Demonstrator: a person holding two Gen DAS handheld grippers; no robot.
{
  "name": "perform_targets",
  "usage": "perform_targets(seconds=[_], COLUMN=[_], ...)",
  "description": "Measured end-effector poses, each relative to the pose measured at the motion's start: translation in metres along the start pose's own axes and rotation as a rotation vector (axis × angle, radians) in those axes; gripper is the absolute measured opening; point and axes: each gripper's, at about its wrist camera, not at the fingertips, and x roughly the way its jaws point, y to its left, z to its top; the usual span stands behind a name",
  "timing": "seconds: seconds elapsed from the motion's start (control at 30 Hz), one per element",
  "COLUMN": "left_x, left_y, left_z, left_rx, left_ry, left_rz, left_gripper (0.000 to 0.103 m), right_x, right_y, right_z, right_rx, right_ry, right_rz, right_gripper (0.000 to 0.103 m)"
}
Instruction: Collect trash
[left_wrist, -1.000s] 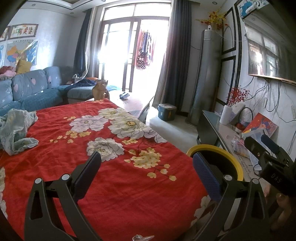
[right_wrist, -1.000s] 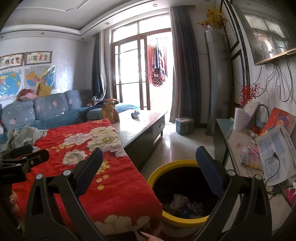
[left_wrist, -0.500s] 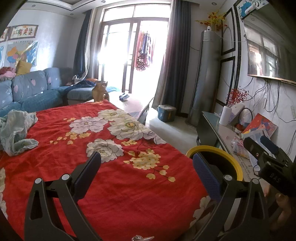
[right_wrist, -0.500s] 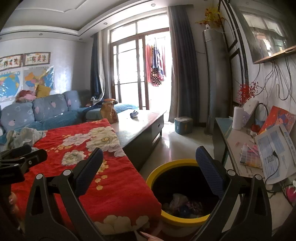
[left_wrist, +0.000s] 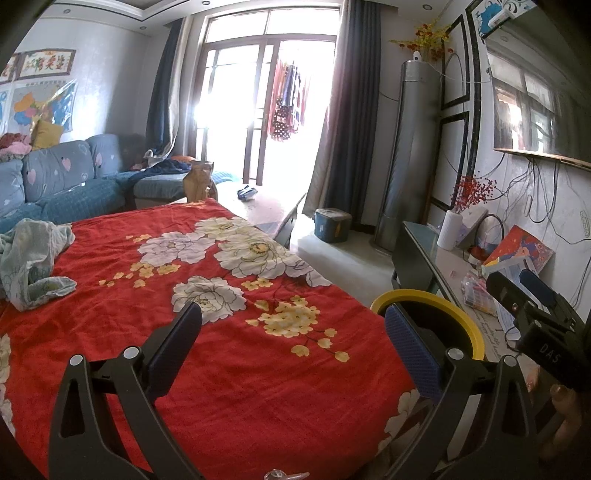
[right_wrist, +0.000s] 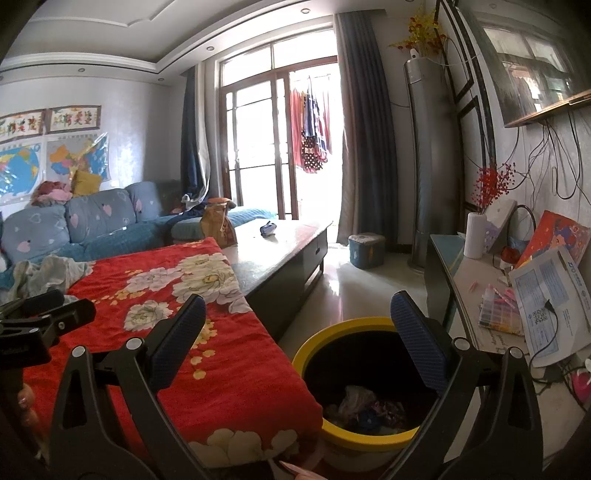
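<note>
— Grippers first: how are they held?

— Both are spread wide with nothing between the pads. The left gripper (left_wrist: 293, 328) hangs over the red floral cloth (left_wrist: 229, 350); the right gripper (right_wrist: 297, 325) is poised above the yellow-rimmed bin (right_wrist: 369, 439), which stands on the floor just beside the right edge of the cloth-covered table.

— Which step is judged to be in hand?

— A pause between pick-ups, it seems. Crumpled trash (right_wrist: 364, 408) is seen lying at the bottom of the bin, so some collecting looks done. No loose litter can be made out on the red cloth near the fingers.

— What is called for next?

— Another piece must be found. A rumpled pale cloth (left_wrist: 31, 266) lies at the far left; whether it counts as trash cannot be told. A brown paper bag (right_wrist: 218, 225) and a small blue object (right_wrist: 267, 229) sit farther off on the glossy dark tabletop.

— Materials?

— Ribbed blue pads on black rigid fingers; soft, wrinkled fabric; a smooth round plastic bin, dark inside.
</note>
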Motion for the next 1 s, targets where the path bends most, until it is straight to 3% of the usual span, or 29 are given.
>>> perform_targets(seconds=[0.47,0.6,0.7,0.8,0.9,0.97,1.0], left_x=[0.004,0.001,-0.009,-0.030,-0.057,-0.075,-0.080], left_y=[-0.001,0.020,0.063,0.136,0.224,0.288,0.307], left_z=[-0.001,0.002,0.006,0.005,-0.010,-0.029,-0.036], left_rx=[-0.006,-0.064,-0.145,-0.243,-0.346,-0.408,-0.428], left_ry=[0.026,0.058,0.102,0.115,0.146,0.196,0.221], left_rz=[0.009,0.033,0.085,0.260,0.503,0.673,0.719], left_gripper=[0.097,0.097,0.097,0.097,0.097,0.097,0.097], right_x=[0.003,0.015,0.033,0.054,0.084,0.100,0.109], right_y=[0.004,0.023,0.059,0.116,0.221,0.289,0.330], right_z=[0.001,0.014,0.027,0.037,0.034,0.023,0.012], right_rx=[0.016,0.013,0.005,-0.037,-0.118,-0.182,-0.225], right_ry=[0.033,0.087,0.153,0.224,0.371,0.451,0.511], right_rz=[0.023,0.103,0.212,0.345,0.571,0.660,0.721], right_gripper=[0.092,0.092,0.092,0.092,0.092,0.092,0.092])
